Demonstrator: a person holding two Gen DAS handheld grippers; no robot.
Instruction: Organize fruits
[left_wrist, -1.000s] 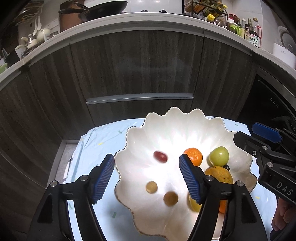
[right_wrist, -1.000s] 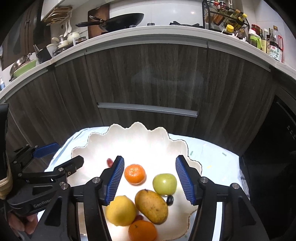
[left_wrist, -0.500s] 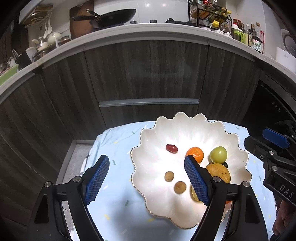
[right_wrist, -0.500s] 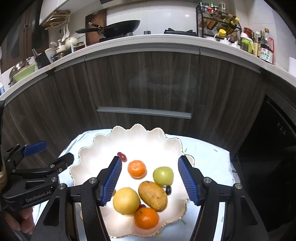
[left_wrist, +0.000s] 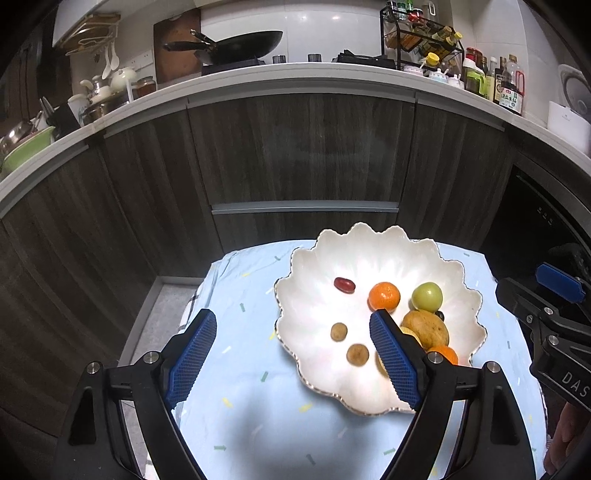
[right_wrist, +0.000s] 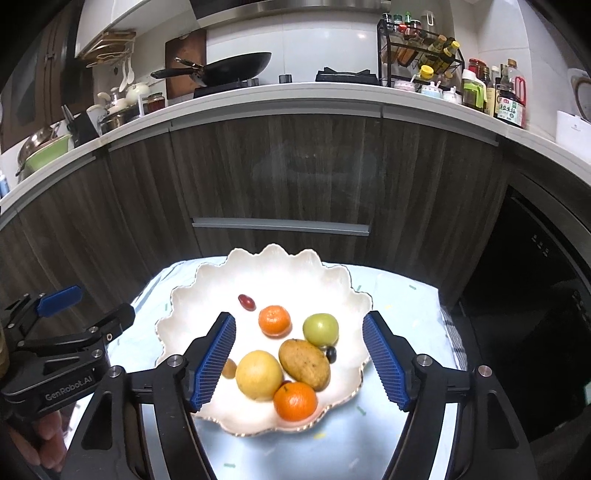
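Opening, empty: left tongs (left_wrist: 291, 354), right tongs (right_wrist: 300, 356) | scalloped glossy white bowl (left_wrist: 373, 247) | round smooth fruits (right_wrist: 274, 320)

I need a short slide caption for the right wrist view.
Right claw, opening and empty, above a scalloped white bowl of fruit.

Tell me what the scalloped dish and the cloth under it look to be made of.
Scalloped dish: probably glazed ceramic or porcelain, since it is white and glossy with bright glare and a thin gilt-looking rim.
Cloth: likely woven fabric, matte pale blue with small printed dashes and creases at its edge.
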